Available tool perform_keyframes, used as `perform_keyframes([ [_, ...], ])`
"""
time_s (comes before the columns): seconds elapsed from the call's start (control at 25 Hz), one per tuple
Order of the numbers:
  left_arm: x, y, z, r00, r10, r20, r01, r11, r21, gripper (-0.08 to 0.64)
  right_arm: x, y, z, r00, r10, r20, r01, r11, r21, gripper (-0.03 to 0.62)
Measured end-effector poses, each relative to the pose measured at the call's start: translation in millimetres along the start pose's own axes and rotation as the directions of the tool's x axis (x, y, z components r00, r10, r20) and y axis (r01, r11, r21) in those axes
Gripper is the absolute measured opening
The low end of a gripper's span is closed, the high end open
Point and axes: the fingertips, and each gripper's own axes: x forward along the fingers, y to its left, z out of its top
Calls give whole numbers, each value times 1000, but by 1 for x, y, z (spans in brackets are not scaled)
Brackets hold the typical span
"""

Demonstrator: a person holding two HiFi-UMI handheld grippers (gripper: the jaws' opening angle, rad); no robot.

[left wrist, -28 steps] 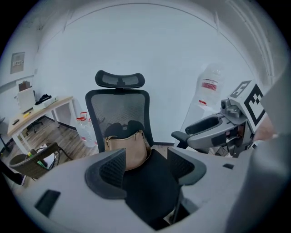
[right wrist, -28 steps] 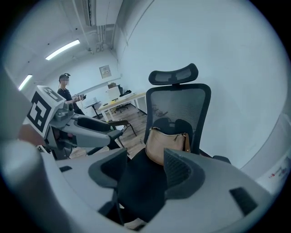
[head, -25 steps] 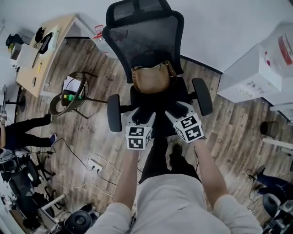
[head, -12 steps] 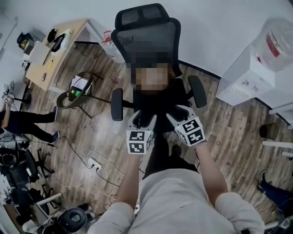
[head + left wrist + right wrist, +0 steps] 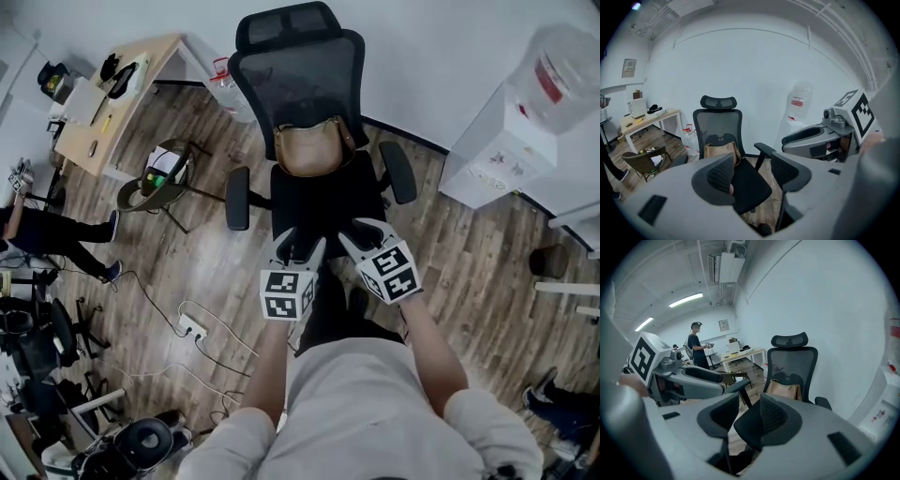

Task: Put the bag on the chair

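Note:
A tan bag [image 5: 309,150] stands on the seat of the black office chair [image 5: 323,202], leaning against its mesh back; it also shows as the bag [image 5: 721,151] and the bag [image 5: 783,390]. Both grippers hang side by side in front of the seat, apart from the bag. My left gripper [image 5: 299,246] is open, with only the seat seen through its jaws [image 5: 752,176]. My right gripper [image 5: 364,232] has just been closing its jaws, but a gap still shows and nothing is between them [image 5: 747,416].
A water dispenser [image 5: 525,131] with its bottle stands right of the chair. At the left are a wooden desk [image 5: 112,103], a brown chair [image 5: 155,187], a power strip [image 5: 192,328] with cables, and a seated person [image 5: 47,244]. Another person [image 5: 696,350] stands by the desk.
Both grippers have drawn back from the chair's seat towards me. The bag has stayed on the seat.

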Motion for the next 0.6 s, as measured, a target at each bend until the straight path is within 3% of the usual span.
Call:
perform_keyframes([
  [0.6, -46, -21, 13, 996, 29, 90, -29, 1000, -6, 121, -35, 23, 11, 997, 24, 71, -25, 999, 20, 62],
])
